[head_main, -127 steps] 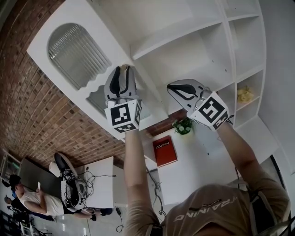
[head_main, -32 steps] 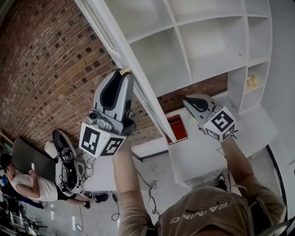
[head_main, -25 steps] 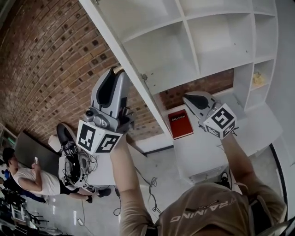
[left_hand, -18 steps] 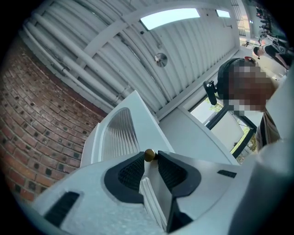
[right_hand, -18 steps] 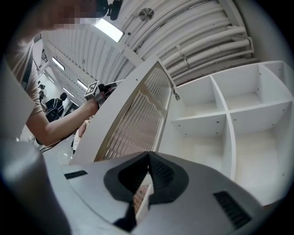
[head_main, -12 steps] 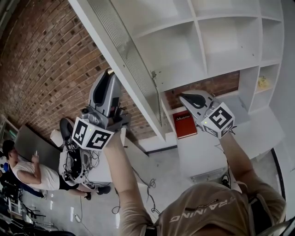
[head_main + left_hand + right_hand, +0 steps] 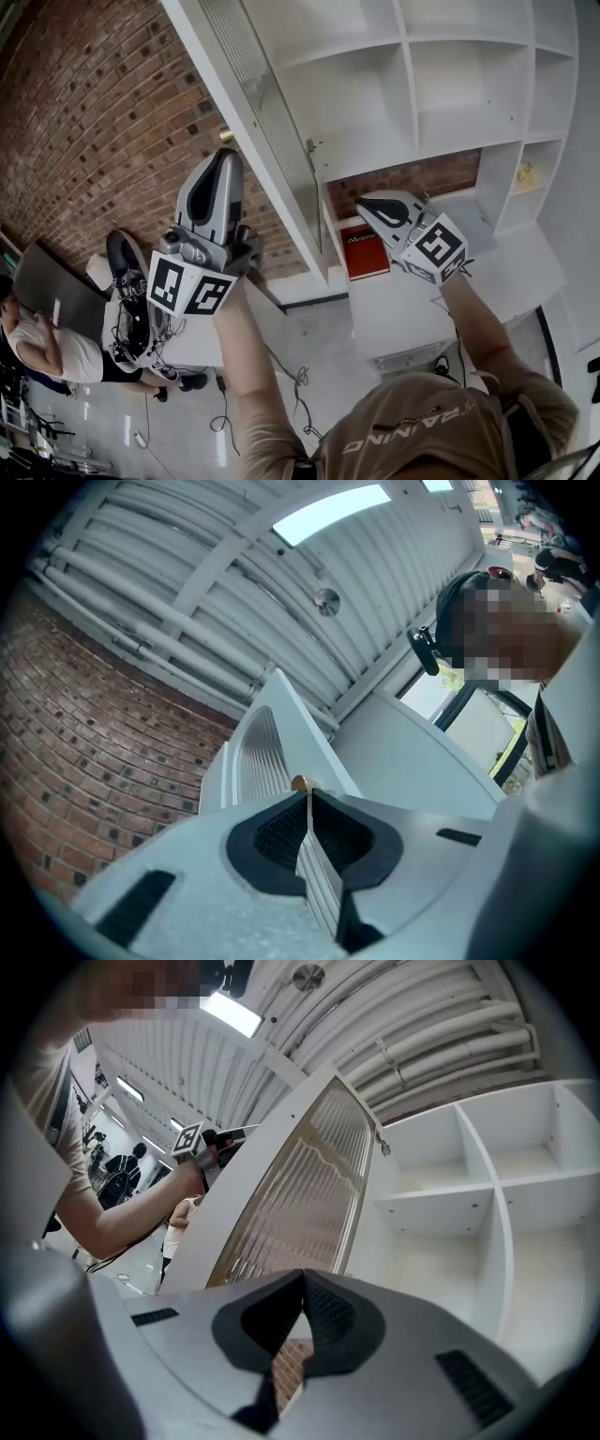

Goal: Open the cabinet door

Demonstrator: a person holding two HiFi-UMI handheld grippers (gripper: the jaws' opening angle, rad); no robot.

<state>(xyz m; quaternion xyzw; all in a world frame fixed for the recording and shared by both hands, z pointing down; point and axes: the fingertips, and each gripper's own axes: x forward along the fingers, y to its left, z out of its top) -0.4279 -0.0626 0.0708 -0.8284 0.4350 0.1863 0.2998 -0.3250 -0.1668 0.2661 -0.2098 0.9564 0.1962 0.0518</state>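
Note:
The white cabinet door [image 7: 246, 89] with its ribbed glass panel stands swung wide from the open shelves [image 7: 412, 89]. Its small brass knob [image 7: 226, 135] sticks out on the brick-wall side. My left gripper [image 7: 226, 156] points up just below the knob; its jaws are closing and look pressed together, with nothing between them. In the left gripper view the knob [image 7: 300, 783] sits right past the tips of my left gripper [image 7: 308, 795], against the door [image 7: 267, 747]. My right gripper [image 7: 362, 201] hangs shut and empty on the shelf side, facing the door's glass [image 7: 305, 1185].
A brick wall [image 7: 84, 112] lies behind the door. A red book [image 7: 361, 251] lies on the white counter [image 7: 487, 272] below the shelves, and a small yellow thing [image 7: 528, 174] sits in a right compartment. A person [image 7: 37, 342] sits at a desk, lower left.
The door has swung further open, so its glass face shows. My left gripper has let go of the knob, drawn back a little and brought its jaws together. The right gripper drifted left.

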